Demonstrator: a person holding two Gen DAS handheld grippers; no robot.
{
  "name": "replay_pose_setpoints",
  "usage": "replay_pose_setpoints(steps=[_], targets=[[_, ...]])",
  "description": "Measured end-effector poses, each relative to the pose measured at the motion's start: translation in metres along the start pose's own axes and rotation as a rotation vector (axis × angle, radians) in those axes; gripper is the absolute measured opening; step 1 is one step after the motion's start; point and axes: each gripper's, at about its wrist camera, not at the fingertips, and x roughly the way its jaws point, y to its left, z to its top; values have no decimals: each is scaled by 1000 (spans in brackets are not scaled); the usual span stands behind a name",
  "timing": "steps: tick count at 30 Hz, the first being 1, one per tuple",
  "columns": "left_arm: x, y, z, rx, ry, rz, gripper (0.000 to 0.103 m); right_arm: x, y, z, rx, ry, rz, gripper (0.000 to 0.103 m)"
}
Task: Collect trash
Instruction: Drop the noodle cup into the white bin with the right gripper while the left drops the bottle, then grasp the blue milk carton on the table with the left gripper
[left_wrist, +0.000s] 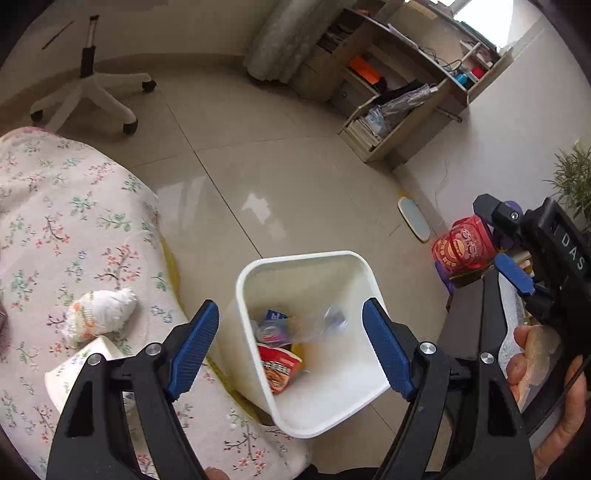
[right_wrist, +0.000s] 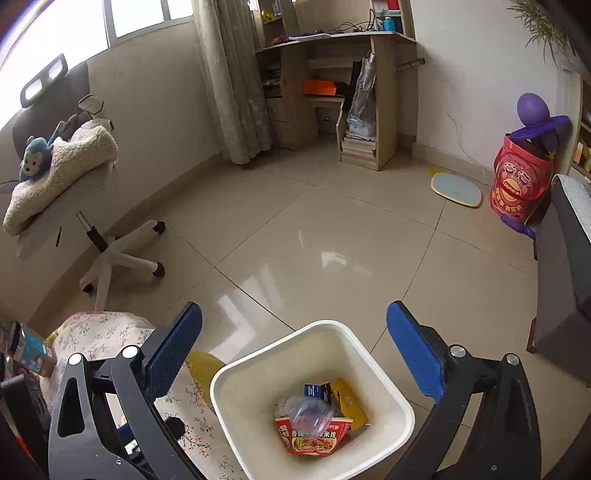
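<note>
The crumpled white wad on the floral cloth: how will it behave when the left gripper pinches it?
The wad looks like creased, bunched tissue or wrapping, so it is probably soft and will squash between the pads. It is likely light for its bulk. Its rounded shape might let it roll on the cloth if nudged.

— How do we hold our left black gripper with blue ribbed pads (left_wrist: 291, 347)?

— Jaws spread wide, nothing between them.

— And our right black, blue-padded gripper (right_wrist: 295, 352)?

— Equally agape and empty; our bare hand (left_wrist: 546, 384) grips its handle.
</note>
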Motion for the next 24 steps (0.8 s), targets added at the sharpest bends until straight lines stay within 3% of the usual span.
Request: replay_pose_setpoints(steps=[3,7,13,19,24], targets=[[-34,28,8,-16,-85,154,78,-3,38,-12,-92,-7,16,96],[-73,65,12,-66,-168,299,83,-11,88,-29,-243,-62,8,96],[-101,119,10,-153,-226,447,86,-8,142,-48,-349,-63,38,96],[-108,183,11,-271,-197,567,90,2,187,-65,-415,-6,106,96],[-95,252,9,-444,-79,553,90,8,207,-75,-461,31,124,96]])
